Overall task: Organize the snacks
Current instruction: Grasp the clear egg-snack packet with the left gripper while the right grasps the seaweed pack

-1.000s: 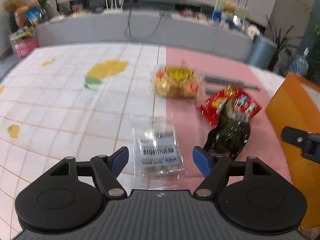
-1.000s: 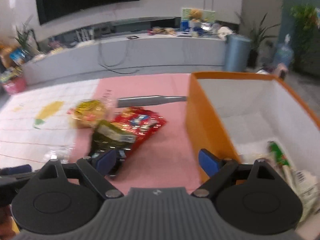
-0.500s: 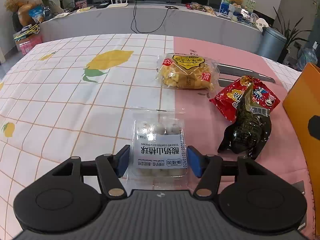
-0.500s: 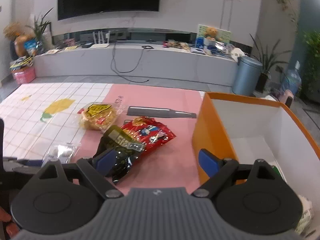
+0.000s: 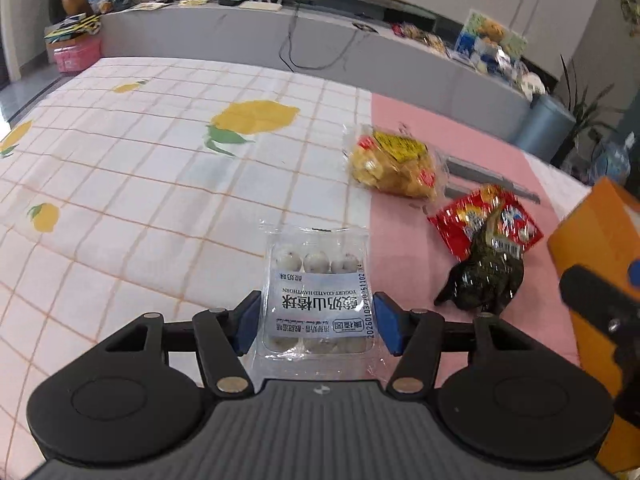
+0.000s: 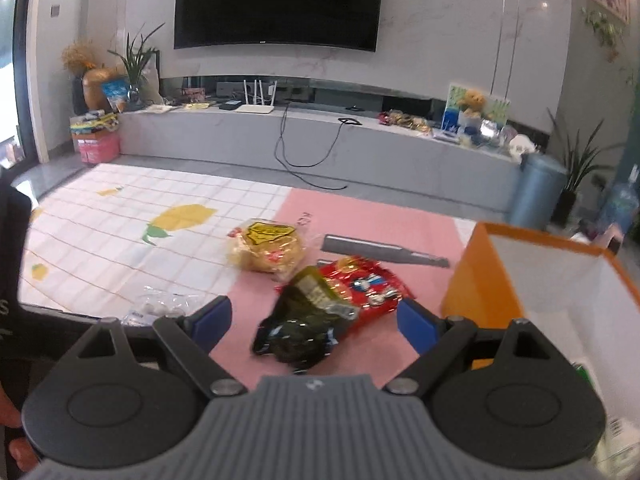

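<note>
Left gripper [image 5: 316, 320] fingers clamped on the clear yogurt-hawthorn pack [image 5: 318, 296], blue pads against both its edges, over the lemon-print counter [image 5: 120, 184]. Right gripper [image 6: 310, 320] fingers apart, nothing between them. At its 12 o'clock: dark green packet [image 6: 306, 320] overlapping red snack bag [image 6: 360, 284]. Orange box [image 6: 472, 280] at 2 o'clock.

A dark television [image 6: 276, 2] hangs on a pale marble wall [image 6: 440, 28]. Below runs a long grey console [image 6: 320, 140] bearing a white router [image 6: 256, 100] and a trailing black cable [image 6: 308, 156]. Potted plants [image 6: 138, 60] flank it. A grey bin [image 6: 536, 188] stands on the right.
</note>
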{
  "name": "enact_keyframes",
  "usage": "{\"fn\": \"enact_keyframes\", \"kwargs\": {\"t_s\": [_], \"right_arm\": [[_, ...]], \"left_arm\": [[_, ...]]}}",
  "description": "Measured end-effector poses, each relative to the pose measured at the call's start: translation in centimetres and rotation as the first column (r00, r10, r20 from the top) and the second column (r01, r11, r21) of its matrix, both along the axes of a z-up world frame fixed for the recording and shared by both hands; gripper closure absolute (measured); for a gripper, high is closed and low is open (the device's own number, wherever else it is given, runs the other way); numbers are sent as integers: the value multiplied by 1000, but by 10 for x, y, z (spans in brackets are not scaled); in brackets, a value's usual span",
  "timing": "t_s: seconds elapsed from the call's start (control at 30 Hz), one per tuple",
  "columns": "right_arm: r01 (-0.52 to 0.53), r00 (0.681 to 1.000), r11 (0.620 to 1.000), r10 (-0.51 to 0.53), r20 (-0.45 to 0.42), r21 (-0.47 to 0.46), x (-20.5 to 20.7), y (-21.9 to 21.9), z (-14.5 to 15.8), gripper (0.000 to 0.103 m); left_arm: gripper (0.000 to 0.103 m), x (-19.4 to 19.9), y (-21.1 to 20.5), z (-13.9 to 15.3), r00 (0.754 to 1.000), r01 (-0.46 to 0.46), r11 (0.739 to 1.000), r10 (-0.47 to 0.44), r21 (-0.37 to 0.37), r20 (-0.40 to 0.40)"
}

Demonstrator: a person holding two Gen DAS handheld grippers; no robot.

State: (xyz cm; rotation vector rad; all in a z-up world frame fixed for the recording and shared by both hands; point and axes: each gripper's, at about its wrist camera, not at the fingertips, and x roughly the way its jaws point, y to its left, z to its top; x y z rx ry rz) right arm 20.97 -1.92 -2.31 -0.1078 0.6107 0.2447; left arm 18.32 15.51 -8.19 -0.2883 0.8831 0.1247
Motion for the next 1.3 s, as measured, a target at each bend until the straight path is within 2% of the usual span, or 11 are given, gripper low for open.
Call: {"fn": "enact_keyframes", "kwargs": {"t_s": [0.2,0.3,0.4,0.5,0.7,0.87,0.97,1.07,1.17,1.3], "right_arm": [[117,987,986,-102,-128,120,21,-8,-22,15],[168,973,970,-134,-190,175,34,-10,-37,14],[194,965,950,-140,-221,244,44,-9,-52,6],[216,960,949,-163,-226,231,53,-2,-63,6],[222,961,967,-195,-195,127,63,19,-85,6],[230,967,970,-218,-134,82,61,28,-94,7],[250,960,965,-237,-150,76,65,29,-103,10],[279,957,957,-270,-110,75,63,28,-106,15],[268,962,961,-263,-71,70,58,30,-106,34],[275,961,959,-273,-44,65,52,30,-105,40]], "left_arm": [[36,-8,15,12,997,-23,998,19,54,76],[36,-9,23,14,996,-30,999,28,21,81],[36,-7,29,10,997,-24,1000,25,-15,69],[36,-6,31,6,998,-18,1000,19,-20,59],[36,-3,30,-1,999,4,999,-2,-39,40],[36,0,30,-8,1000,-2,999,3,-35,22],[36,1,31,-11,1000,-19,999,19,-29,12],[36,2,32,-12,1000,-27,999,27,-17,7],[36,3,32,-14,1000,-28,1000,28,-13,-2],[36,2,31,-14,1000,-23,1000,23,-9,-5]]}}
